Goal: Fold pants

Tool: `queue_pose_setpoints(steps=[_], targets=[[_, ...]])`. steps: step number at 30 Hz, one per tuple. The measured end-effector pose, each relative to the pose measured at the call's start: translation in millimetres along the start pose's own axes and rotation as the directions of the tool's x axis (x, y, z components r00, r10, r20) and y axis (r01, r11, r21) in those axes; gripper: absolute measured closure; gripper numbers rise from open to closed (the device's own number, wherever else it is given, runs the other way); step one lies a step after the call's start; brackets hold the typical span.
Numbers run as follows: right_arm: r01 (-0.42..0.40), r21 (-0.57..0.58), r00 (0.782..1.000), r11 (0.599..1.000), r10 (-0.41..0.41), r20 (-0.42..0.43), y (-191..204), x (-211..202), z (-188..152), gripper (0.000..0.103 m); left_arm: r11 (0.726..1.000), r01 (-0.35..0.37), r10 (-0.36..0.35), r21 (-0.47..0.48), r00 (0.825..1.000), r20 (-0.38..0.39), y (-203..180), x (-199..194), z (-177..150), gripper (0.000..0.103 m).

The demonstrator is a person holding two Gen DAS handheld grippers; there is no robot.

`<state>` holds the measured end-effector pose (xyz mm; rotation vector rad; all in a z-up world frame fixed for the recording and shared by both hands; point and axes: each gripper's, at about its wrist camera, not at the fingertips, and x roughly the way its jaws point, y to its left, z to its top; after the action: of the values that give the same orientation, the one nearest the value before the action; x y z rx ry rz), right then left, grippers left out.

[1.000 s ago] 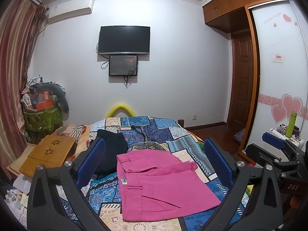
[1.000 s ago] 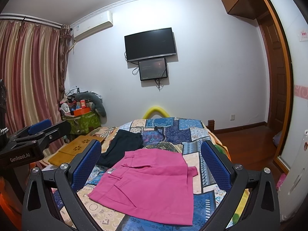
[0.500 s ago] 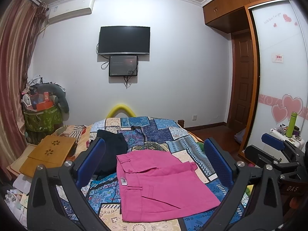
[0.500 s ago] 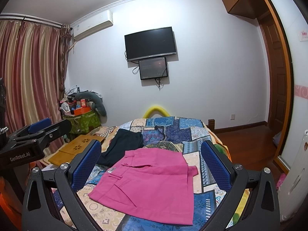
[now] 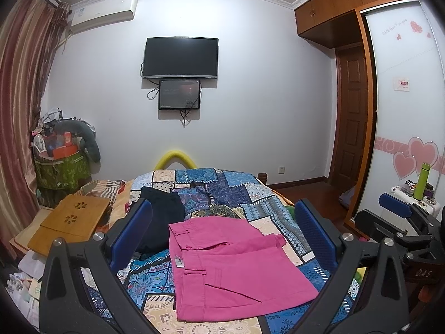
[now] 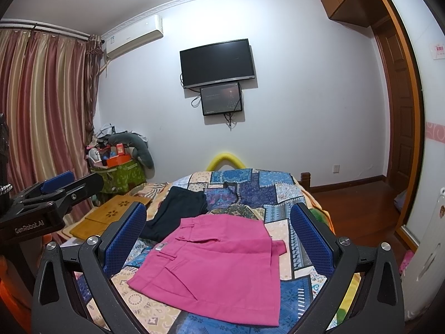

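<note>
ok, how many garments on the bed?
2. Pink pants, folded, near the front of the patchwork bedspread. A dark folded garment lies behind them to the left. Nothing else shows; anything beneath would be hidden.

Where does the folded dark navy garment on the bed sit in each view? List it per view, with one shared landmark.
Left wrist: the folded dark navy garment lies left of centre, beyond the pink pants' waistband.
Right wrist: left of centre, beyond the pink pants.
Shared landmark: the black wall-mounted television.
</note>
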<state>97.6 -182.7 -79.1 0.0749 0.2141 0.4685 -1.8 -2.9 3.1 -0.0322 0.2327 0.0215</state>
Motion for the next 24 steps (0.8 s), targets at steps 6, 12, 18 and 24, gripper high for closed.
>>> queue_pose_setpoints(steps=[6,12,18,24], targets=[[-0.005,0.0,1.0,1.0,0.005,-0.004,1,3,1,0.0,1.0,-0.002,0.002,-0.005,1.0,-0.01,2,4,-2,0.0],[0.0,0.005,1.0,1.0,0.0,-0.025,-2,12,-2,0.0,1.0,0.0,-0.001,-0.013,0.999,-0.052,8,22,-4,0.0],[0.007,0.026,0.996,1.0,-0.005,-0.087,-14,38,-14,0.0,1.0,0.017,-0.02,-0.019,0.984,-0.177,19,71,-14,0.0],[0.033,0.041,0.986,0.999,-0.026,-0.166,-36,79,-31,0.0,0.997,0.008,-0.037,-0.08,0.928,-0.37,44,152,-37,0.0]])
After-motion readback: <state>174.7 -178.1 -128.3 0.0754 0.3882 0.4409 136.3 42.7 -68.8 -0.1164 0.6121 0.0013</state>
